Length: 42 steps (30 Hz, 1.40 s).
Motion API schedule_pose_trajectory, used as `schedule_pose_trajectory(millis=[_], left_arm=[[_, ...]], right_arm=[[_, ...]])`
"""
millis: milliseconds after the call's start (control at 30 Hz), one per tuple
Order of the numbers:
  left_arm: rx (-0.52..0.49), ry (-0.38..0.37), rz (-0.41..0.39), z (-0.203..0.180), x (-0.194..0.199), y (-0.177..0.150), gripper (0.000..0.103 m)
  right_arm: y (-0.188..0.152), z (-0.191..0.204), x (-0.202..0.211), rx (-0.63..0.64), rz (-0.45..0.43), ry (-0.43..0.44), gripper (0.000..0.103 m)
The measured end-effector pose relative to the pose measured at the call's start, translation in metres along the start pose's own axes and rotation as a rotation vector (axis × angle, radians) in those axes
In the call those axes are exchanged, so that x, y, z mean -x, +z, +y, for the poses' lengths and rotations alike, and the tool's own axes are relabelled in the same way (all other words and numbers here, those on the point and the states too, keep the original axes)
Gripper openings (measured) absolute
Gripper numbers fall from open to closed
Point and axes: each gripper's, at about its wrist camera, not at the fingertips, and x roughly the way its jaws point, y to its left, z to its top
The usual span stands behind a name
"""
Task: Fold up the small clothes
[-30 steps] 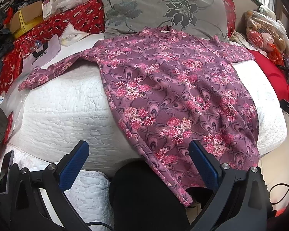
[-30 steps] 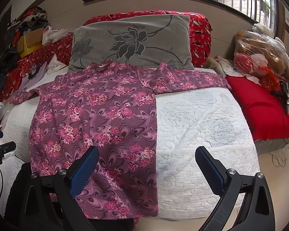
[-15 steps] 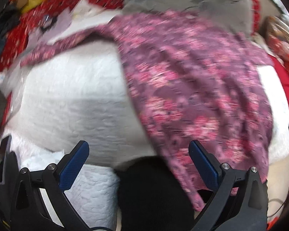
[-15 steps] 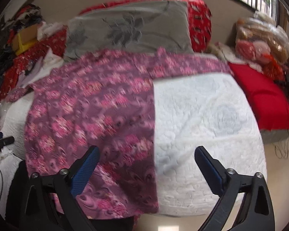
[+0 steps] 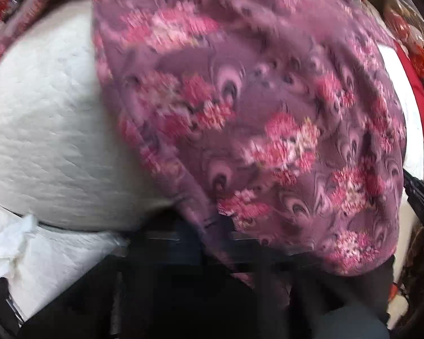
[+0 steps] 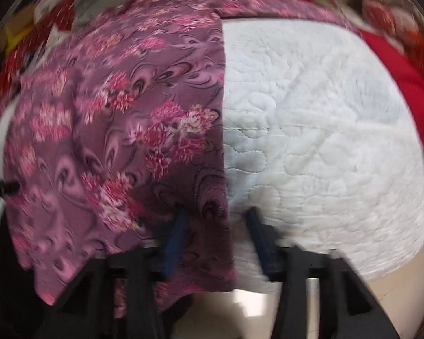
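Both claws angled steeply down at bed (image 6: 325, 113) edge; R claw (image 6: 217, 243) closing, floral garment (image 6: 113, 127) hem btwn fingers; L claw fully closed, blurred.

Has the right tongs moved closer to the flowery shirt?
Yes. The right tongs dropped toward the purple shirt hem; the white quilt looms larger.

Both fisheye views are motion-blurred and bowed at the edges, evenly lit, darkest along the bottom
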Motion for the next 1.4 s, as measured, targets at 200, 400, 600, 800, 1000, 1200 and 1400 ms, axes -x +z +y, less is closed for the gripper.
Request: schedule_pose_trajectory(millis=[200,400,600,800,1000,1200,1400], left_arm=[[0.074,-0.139,-0.072,0.029,0.052,-0.014,0.002],[0.190,-0.285,-0.198,0.080,0.137,-0.029,0.002],[0.253,-0.154,-0.072,0.104,0.075,-0.036,0.003],[0.297,-0.107,-0.014,0.120,0.046,-0.045,0.003],[0.264,-0.096,-0.191,0.128,0.097,0.008,0.050],[0.216,-0.062,-0.289,0.085,0.093,0.103,0.060],[0.245,-0.022,-0.285,0.067,0.047,0.181,0.060]], right_arm=[[-0.006,-0.021,0.037,-0.075,-0.060,0.222,0.003],[0.001,-0.061,0.126,-0.237,-0.277,0.442,0.003],[0.000,-0.078,0.102,-0.318,-0.220,0.405,0.003],[-0.022,-0.087,0.028,-0.380,-0.023,0.334,0.003],[0.016,-0.103,0.048,-0.397,-0.112,0.311,0.009],[0.097,-0.198,0.044,-0.640,-0.255,0.260,0.026],[0.181,-0.293,0.004,-0.879,-0.311,0.202,0.040]])
